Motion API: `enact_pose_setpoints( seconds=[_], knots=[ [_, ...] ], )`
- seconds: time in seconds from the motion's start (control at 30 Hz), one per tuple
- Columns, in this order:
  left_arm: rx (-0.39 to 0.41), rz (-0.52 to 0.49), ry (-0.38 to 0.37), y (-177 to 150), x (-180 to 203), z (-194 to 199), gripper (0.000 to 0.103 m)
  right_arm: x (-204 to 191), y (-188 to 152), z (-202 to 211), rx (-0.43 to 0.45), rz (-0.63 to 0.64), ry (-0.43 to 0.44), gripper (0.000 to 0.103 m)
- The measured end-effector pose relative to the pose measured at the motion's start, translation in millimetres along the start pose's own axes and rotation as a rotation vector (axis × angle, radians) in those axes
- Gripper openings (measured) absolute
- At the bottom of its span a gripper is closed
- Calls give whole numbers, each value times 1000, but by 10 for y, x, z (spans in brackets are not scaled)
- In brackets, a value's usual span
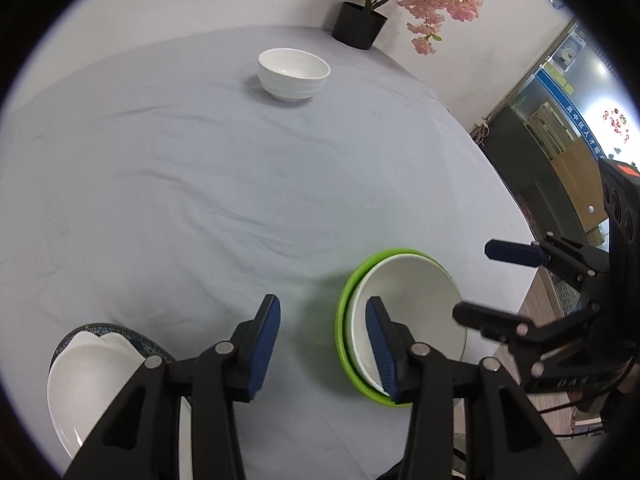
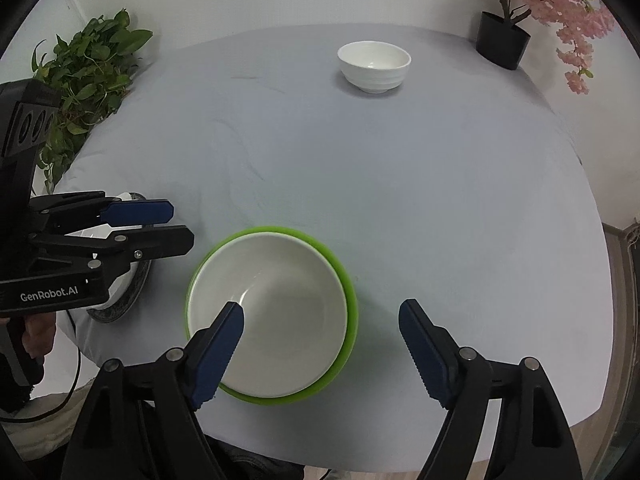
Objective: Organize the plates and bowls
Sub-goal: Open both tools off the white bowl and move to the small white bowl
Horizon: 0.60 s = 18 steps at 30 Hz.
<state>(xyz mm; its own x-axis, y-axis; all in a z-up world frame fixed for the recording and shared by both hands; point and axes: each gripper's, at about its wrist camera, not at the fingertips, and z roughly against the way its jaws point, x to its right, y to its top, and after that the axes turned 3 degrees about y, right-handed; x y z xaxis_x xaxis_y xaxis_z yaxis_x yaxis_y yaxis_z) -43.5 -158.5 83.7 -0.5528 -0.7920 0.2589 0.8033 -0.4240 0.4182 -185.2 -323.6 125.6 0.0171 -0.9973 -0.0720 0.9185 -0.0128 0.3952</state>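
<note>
Round table under a pale grey cloth [image 2: 440, 200], slightly creased. Near the front edge: large white ceramic bowl [image 2: 272, 316] nested inside a lime-green plastic bowl [image 2: 348, 280], the green rim showing around it as a crescent; same pair in the left wrist view, white bowl [image 1: 416, 304], green rim [image 1: 343, 312].

Far side of the cloth: small white ribbed bowl [image 2: 374, 66] standing upright and alone, well apart from the nested pair; also seen at [image 1: 293, 74].

Left of the nested pair: dark-rimmed patterned plate [image 1: 150, 346] carrying white dishes [image 1: 86, 380]; how many are stacked cannot be told. Partly hidden behind the left tool in the right wrist view.

Left gripper [image 1: 322, 340]: jaws spread apart, nothing between them; blue pads, the right-hand one overlapping the nested bowls' rim in view, contact cannot be told. From the right wrist view [image 2: 160, 226] it sits above the plate.

Right gripper [image 2: 322, 354]: jaws wide apart, empty, left pad over the white bowl's interior, right pad over bare cloth. Seen side-on at [image 1: 476, 282].

Backdrop: black pot with pink artificial blossom [image 2: 502, 44], leafy green plant [image 2: 86, 70] at the far left
</note>
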Motion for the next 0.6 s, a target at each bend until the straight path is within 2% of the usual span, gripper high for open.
enact_pose_setpoints(
  seconds=[0.07,0.13,0.17,0.2,0.23,0.27,0.33,0.4,0.53,0.6],
  knots=[
    [18,-1,-19,62,-29,23,43,87,47,86,36,-17,4,74],
    [87,23,-63,186,-108,109,44,13,118,52,73,-32,19,75],
    [130,34,-86,259,-130,177,53,55,161,118,94,-29,39,77],
    [182,47,-96,341,-171,263,68,86,205,159,105,-24,64,82],
    [241,60,-89,431,-209,360,77,52,272,150,120,-31,80,96],
    [304,64,-73,521,-240,453,88,149,368,237,154,-53,84,103],
    [402,31,-21,723,-304,596,89,266,556,294,189,-111,111,103],
    [442,6,-1,906,-381,623,89,413,748,300,219,-174,151,103],
    [442,23,15,1301,-558,449,89,834,1226,237,250,-246,215,103],
    [414,-1,48,1515,-571,250,89,946,1545,20,239,-266,205,103]
  ],
)
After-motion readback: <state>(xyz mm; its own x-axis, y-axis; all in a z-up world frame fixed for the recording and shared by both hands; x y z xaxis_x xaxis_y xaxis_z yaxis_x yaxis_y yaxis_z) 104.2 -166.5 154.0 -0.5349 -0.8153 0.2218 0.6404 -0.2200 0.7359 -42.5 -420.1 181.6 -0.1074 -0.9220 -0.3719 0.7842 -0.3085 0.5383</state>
